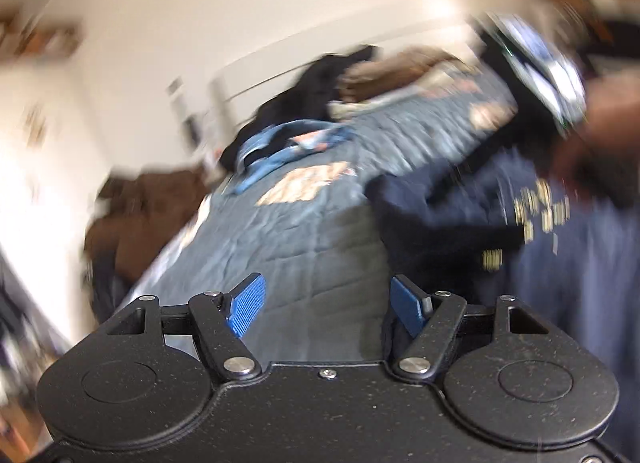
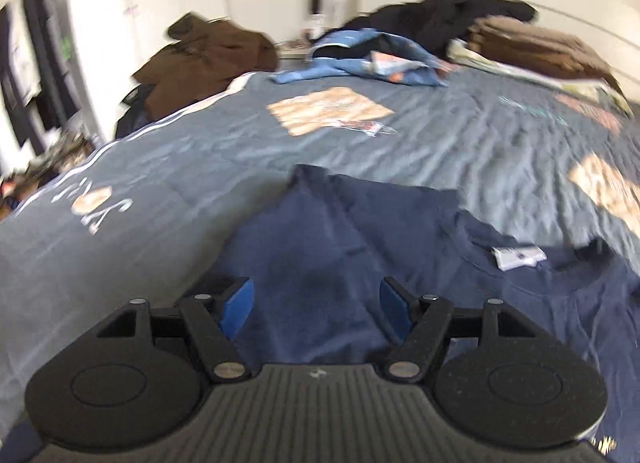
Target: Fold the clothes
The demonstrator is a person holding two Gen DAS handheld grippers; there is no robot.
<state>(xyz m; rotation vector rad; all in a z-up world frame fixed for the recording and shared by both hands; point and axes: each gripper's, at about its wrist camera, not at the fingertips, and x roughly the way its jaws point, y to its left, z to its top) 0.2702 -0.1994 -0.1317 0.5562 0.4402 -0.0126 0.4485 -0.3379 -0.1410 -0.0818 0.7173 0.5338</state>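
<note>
A bed with a grey-blue patterned quilt [image 2: 460, 151] carries everything. A navy T-shirt [image 2: 360, 263] lies on its near part; beyond the shirt lie a light-blue garment [image 2: 360, 59], black clothing [image 2: 440, 11], and a folded brown stack [image 2: 528, 43].

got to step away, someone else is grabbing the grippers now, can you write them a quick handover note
Left gripper: open, nothing between the pads, over the grey bedspread.
Right gripper: open, above the navy t-shirt, not gripping it.
The shirt lies rumpled on the bed, collar and white label showing.
Done: no finished fold visible.
Left: flatten and fold it, then the loose clothes pile at the far end.
</note>
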